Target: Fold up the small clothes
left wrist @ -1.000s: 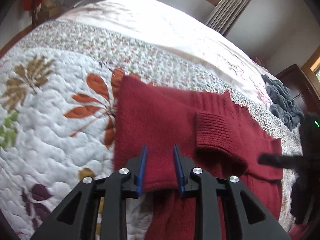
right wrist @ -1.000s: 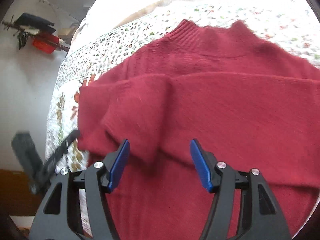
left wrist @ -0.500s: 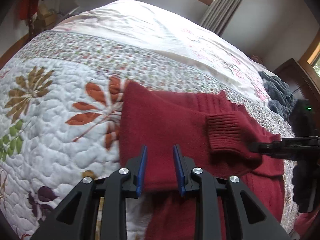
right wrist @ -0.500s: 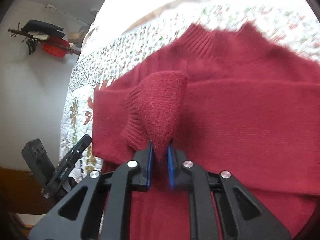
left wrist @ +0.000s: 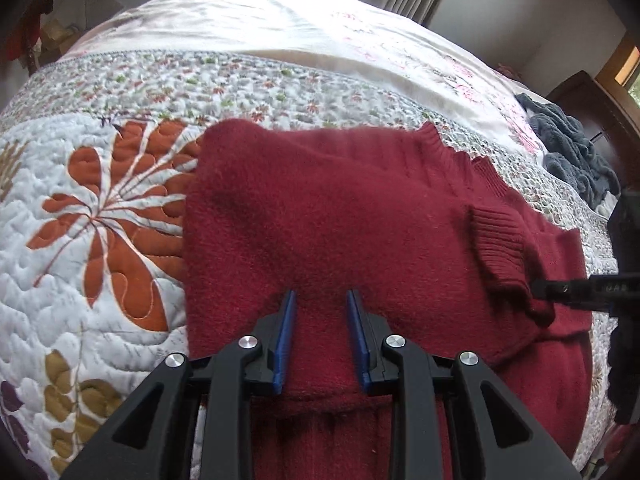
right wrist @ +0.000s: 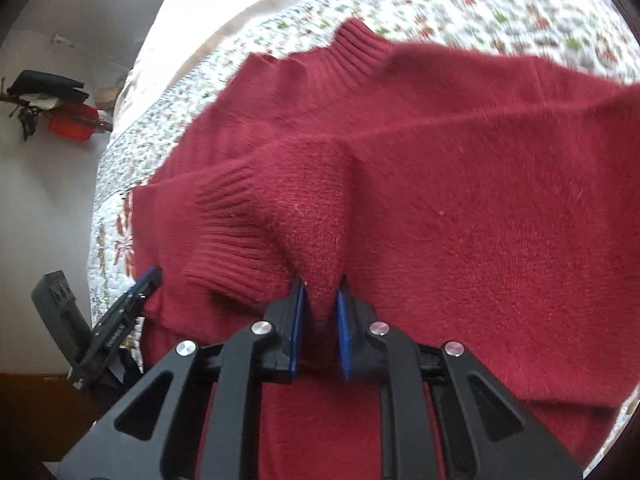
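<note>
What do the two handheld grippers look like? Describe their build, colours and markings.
Both match: the left gripper and right gripper have matte black frames with triangular cutouts, silver round bolt heads at the joints, and two flat fingers lined with blue pads. Seen side-on, a finger bears small pale lettering, unreadable. No cables, hands or sleeves show.

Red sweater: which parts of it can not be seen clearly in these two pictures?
- Left wrist view: the bottom hem of the red sweater is hidden behind the left tongs and cut off by the lower edge.
- Right wrist view: the sleeve runs into the right tongs, so the pinched part is hidden.
- Right wrist view: the sweater's right side is blurred and cut off by the lens edge.
</note>
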Tool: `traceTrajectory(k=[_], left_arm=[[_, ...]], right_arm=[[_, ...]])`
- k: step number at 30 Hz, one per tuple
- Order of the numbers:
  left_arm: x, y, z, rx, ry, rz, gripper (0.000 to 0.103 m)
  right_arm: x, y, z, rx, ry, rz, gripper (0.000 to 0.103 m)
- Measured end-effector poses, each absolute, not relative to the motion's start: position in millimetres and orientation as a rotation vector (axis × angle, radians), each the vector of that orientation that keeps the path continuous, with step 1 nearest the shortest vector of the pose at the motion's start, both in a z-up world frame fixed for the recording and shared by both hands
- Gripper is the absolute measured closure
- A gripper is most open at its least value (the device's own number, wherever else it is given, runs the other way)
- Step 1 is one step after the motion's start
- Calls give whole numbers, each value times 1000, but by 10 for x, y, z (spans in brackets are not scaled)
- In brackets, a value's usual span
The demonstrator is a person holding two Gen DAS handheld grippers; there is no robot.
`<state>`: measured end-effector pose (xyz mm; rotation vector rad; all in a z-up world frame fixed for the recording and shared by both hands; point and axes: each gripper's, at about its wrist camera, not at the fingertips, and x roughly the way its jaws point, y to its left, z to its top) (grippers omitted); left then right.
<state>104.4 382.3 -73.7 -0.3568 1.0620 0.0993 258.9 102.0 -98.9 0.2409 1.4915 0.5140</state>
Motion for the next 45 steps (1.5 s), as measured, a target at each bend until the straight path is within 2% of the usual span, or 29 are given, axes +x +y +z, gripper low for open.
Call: traceTrajectory(k=[7,9,10,13,16,19,22,24,26,28,30,32,41,45], left_arm=[[1048,3813,-789,-333,1066,98,77],[1060,3828,-769,-348,1071,101,77],[1060,3831,-736,-353,1073,102,78],[1050,3799,-575,-350,1050,94,78],[1094,3697,-419,-349,1016,60,77],[1243,3606,-476,-345,1054,53,77],[1367,3581,-650,-340,1105,66,77],[1392,3573,-720,-329,1110,68,76],[1383,3594,-761,-336,1114,63,75],[1372,3630,-795,-358,1113,53,74],[1359,3645,-818,-371,1110,47,74],[1343,3647,-818,-360,1108,48,74],[1351,3612,-816,-335,1101,58,74],[1352,3591,-815,-322,1103,68,74]], right_arm=[[2594,1016,-1043,247,1501,512,88],[2571,1036,-894,176,1480,491,74],[2543,1058,-790,131,1456,474,71],[2436,1161,-434,15,1354,512,70],[2360,1386,-304,-42,1339,592,70],[2290,1679,-396,-125,1352,642,69],[2263,1884,-553,-189,1364,648,65],[2248,1957,-639,-235,1357,637,58],[2254,2040,-699,-261,1346,618,58],[2300,2029,-741,-249,1343,604,63],[2346,1963,-739,-228,1338,579,89],[2379,1806,-716,-151,1345,586,93],[2396,584,-398,213,1305,484,95],[2354,5,-522,332,1348,426,91]])
